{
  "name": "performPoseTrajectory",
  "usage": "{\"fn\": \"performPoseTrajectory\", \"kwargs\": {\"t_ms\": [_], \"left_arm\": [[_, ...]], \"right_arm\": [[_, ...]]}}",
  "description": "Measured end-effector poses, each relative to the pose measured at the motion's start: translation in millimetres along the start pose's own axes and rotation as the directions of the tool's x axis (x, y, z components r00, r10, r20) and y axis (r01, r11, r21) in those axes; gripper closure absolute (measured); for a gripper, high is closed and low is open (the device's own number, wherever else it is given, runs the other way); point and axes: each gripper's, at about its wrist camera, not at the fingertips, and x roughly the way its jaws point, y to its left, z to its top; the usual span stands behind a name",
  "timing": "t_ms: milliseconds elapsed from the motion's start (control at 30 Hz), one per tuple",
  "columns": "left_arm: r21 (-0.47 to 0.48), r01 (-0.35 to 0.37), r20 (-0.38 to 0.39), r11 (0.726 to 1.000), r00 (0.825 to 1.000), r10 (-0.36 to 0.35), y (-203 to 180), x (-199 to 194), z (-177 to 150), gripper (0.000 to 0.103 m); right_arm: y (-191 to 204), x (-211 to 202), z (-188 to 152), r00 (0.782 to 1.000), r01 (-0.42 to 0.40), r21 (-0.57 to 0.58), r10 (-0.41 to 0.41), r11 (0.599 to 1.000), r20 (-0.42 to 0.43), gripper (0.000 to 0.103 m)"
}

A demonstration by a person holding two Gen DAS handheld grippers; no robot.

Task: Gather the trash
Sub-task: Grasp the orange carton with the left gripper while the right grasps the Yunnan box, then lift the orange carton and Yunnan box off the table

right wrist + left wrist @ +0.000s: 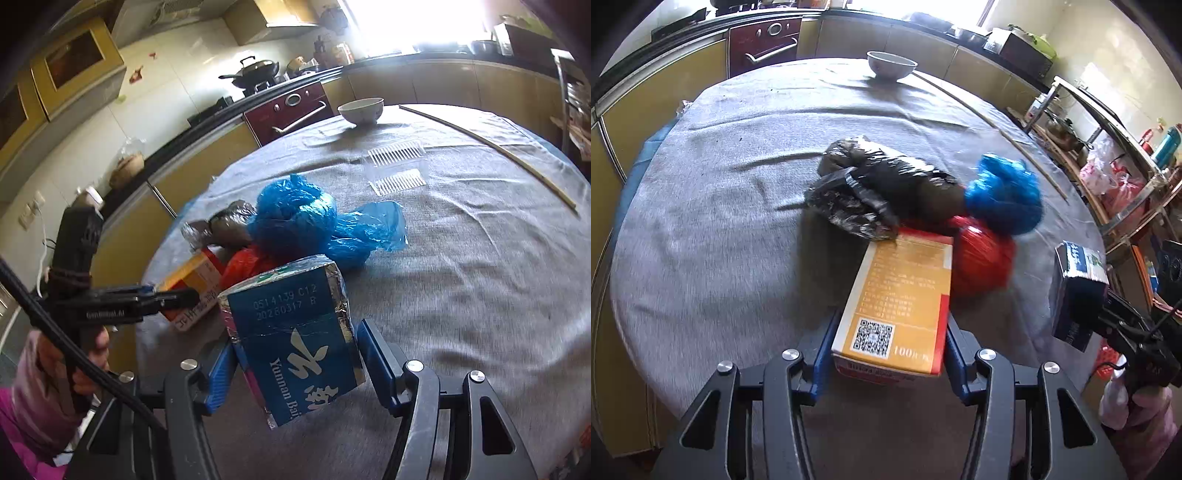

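My left gripper (888, 332) is shut on an orange carton (897, 299) with a QR code, held just above the grey tablecloth (713, 229). It also shows in the right wrist view (192, 284). My right gripper (295, 354) is shut on a blue box (295, 343) with silver foil edges, seen in the left wrist view (1075, 291) at the right. Ahead lie a crumpled black bag (875, 188), a blue bag (1004, 192) and a red bag (982, 262), bunched together mid-table. The blue bag (306, 221) and the red bag (251, 266) show in the right wrist view too.
A white bowl (890, 64) stands at the table's far edge. A long thin stick (491, 147) lies along the right side. Two clear toothed strips (397, 166) lie beyond the bags. Kitchen counters ring the table; a metal shelf (1108, 147) stands at right.
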Motion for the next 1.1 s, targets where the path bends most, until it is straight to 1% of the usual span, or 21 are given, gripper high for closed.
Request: {"fn": "performPoseTrajectory", "kwargs": {"t_ms": [100,200,333,567,767,967,1100], "left_arm": [[0.003,0.013,0.006,1.000,1.000,-0.013,-7,-8,-10,0.053],[0.012,0.017,0.007,1.000,1.000,-0.017,-16,-15,-20,0.053],[0.038,0.004,0.021,0.999,1.000,-0.004,-28,-24,-28,0.054],[0.064,0.006,0.052,0.998,0.999,-0.010,-45,-38,-36,0.055],[0.136,-0.013,0.068,0.991,0.998,0.004,-75,-42,-38,0.055],[0.197,-0.011,0.083,0.980,0.997,-0.006,-103,-44,-38,0.055],[0.243,-0.058,0.107,0.968,0.994,0.032,-120,-44,-38,0.055]], "right_arm": [[1,-10,-5,1.000,-0.024,0.026,0.024,0.999,0.015,0.037],[2,-17,-10,0.999,-0.043,0.047,0.042,0.998,0.027,0.037],[6,-29,-19,0.998,-0.050,0.050,0.048,0.997,0.047,0.037],[6,-47,-28,0.995,-0.056,0.050,0.052,0.997,0.081,0.037],[-6,-62,-35,0.992,-0.062,0.080,0.052,0.995,0.113,0.037],[-21,-75,-41,0.989,-0.056,0.119,0.039,0.991,0.140,0.037],[-35,-81,-45,0.987,-0.058,0.160,0.032,0.985,0.158,0.037]]}}
